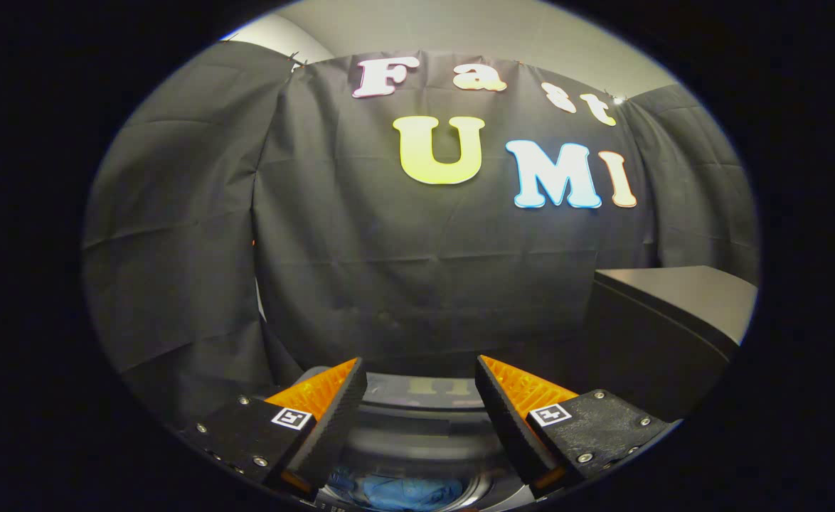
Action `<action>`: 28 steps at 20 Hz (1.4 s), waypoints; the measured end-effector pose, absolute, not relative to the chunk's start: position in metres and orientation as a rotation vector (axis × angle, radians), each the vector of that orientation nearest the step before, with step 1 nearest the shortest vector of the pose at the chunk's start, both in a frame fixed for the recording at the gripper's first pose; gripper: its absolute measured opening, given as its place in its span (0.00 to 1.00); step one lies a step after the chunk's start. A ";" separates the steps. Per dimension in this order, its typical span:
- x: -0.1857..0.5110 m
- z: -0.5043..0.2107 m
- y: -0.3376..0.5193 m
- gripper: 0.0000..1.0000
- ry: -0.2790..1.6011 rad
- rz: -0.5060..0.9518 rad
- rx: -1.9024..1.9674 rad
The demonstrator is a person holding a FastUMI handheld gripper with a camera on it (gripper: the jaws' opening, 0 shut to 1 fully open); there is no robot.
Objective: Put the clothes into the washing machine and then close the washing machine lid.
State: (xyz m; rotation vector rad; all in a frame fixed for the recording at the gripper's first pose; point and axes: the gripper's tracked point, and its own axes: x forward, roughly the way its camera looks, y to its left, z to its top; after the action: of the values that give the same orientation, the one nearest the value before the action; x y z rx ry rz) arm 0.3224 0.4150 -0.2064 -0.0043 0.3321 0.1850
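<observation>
Clothes, a crumpled blue bundle, lie down inside the washing machine, seen through the gap between the two fingers and below them, within the round drum opening. Going from the left, black cloth drapes the booth's side and folds into a corner, with a sliver of pale wall above it. Next comes the gripper's left finger, its ribbed inner face turned toward the middle. The gripper stands well open, its fingers set wide apart with nothing held between them and neither touching anything. In that gap the machine's glossy dark top edge curves across, catching a dim reflection, and the rim of the opening drops away beneath it toward the blue fabric. The right finger mirrors the left one. Farther right, beyond that finger, a dark box-like cabinet with a flat grey top stands against the back cloth.
</observation>
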 end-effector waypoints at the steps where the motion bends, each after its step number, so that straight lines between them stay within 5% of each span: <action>1: 0.316 -0.215 0.414 0.96 0.350 0.187 -0.010; 12: 0.286 -0.234 0.404 0.96 0.410 0.183 0.008; 28: 0.197 -0.064 0.251 0.96 0.189 0.249 0.013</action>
State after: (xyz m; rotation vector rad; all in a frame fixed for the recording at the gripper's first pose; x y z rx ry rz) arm 0.1972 0.2513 -0.0637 0.0129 0.1891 0.2491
